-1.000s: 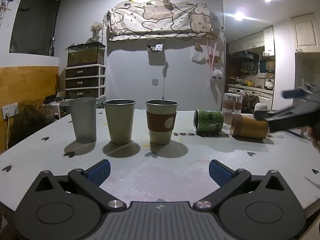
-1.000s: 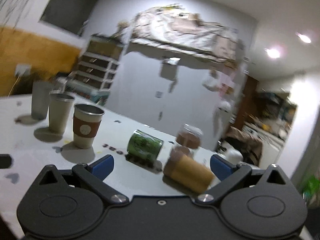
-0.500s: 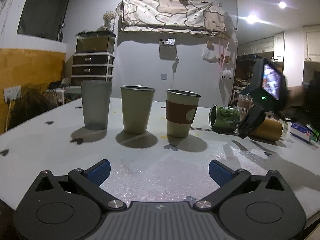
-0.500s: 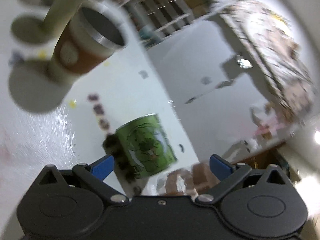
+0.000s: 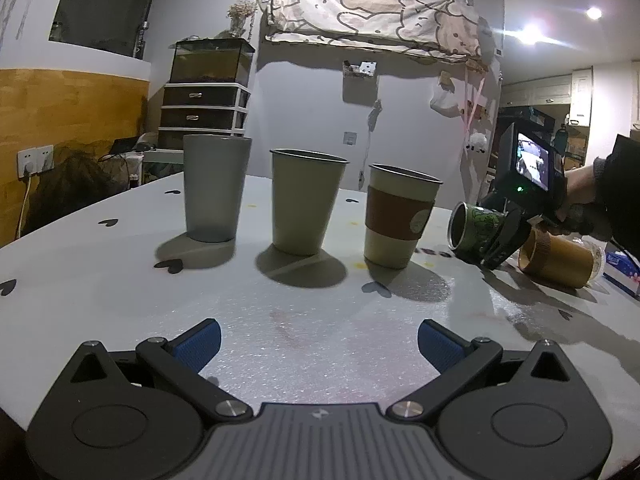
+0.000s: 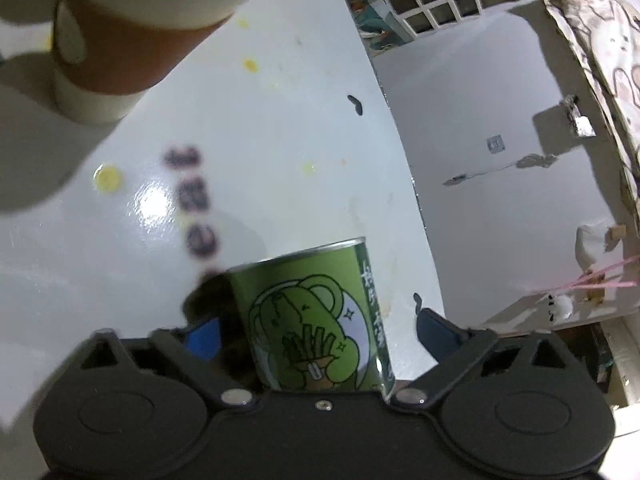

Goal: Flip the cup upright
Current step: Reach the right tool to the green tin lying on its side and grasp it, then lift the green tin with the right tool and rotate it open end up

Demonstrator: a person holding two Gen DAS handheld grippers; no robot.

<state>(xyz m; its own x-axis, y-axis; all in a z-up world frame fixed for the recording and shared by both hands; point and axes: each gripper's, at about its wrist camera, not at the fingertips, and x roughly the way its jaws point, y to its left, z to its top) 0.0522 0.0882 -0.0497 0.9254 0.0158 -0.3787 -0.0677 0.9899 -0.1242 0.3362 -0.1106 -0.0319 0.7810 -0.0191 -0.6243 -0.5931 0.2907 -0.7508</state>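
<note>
A green cartoon-printed cup (image 5: pixel 474 233) lies on its side on the white table (image 5: pixel 320 320), mouth toward the left. My right gripper (image 6: pixel 318 338) is open, tilted down over it, with the cup (image 6: pixel 316 320) between its blue pads and no squeeze showing. The right gripper also shows in the left wrist view (image 5: pixel 504 236). A brown-sleeved cup (image 5: pixel 554 256) lies on its side to the right. My left gripper (image 5: pixel 319 344) is open and empty, low over the table's near side.
Three upright cups stand in a row: grey (image 5: pixel 216 188), olive (image 5: pixel 306 202), and brown-banded (image 5: pixel 400 216), the last also in the right wrist view (image 6: pixel 132 28). A tissue pack (image 5: pixel 622 272) lies at the far right edge.
My right gripper has dropped and rolled over the green cup, which now sits between its fingers. My left gripper has moved closer to the row of cups.
</note>
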